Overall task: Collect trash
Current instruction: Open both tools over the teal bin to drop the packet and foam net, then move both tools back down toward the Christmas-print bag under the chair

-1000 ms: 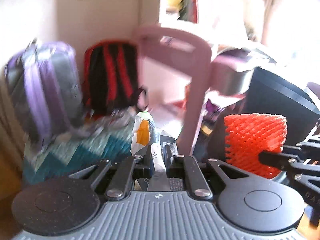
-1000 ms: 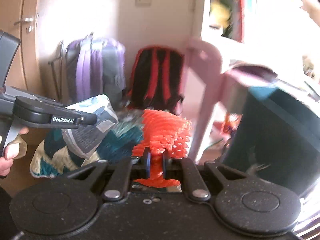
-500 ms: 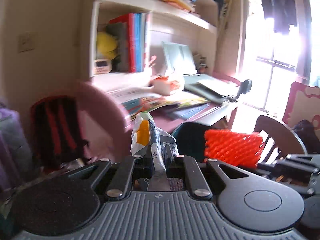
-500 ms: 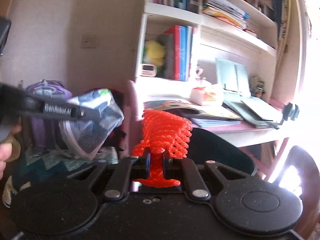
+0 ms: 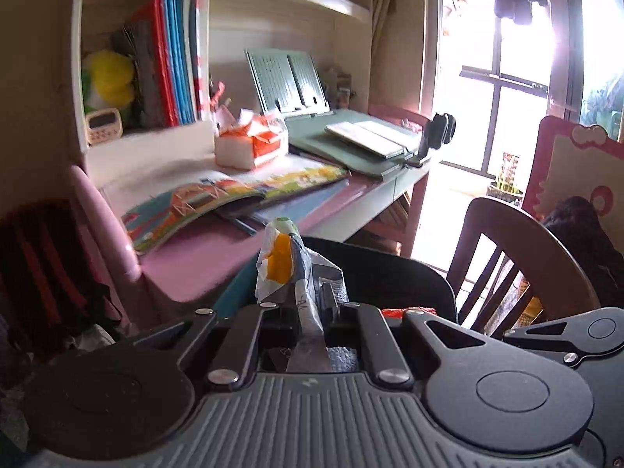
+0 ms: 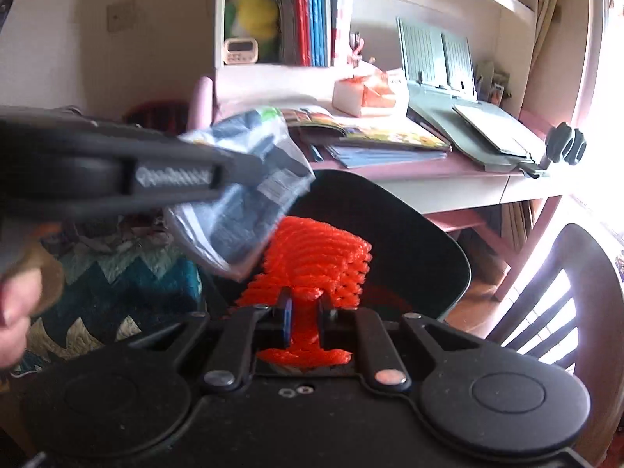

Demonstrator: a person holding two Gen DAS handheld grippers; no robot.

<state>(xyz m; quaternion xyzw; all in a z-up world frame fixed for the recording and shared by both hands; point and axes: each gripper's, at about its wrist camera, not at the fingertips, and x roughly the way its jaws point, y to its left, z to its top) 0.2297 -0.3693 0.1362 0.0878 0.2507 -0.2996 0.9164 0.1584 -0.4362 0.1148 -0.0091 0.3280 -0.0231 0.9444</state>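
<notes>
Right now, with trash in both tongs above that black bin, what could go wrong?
The crumpled wrapper hangs beside the bin's edge, so it may drop outside. The orange foam net is springy and pinched only at one end by the right tongs; it could snag or slip early.

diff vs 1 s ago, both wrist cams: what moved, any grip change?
Both grippers swung from the backpacks by the wall round to the pink desk and the black bin in front of it. Nothing taken or released: the left gripper stays shut on the crumpled plastic snack wrapper, the right gripper on the orange foam fruit net.
</notes>
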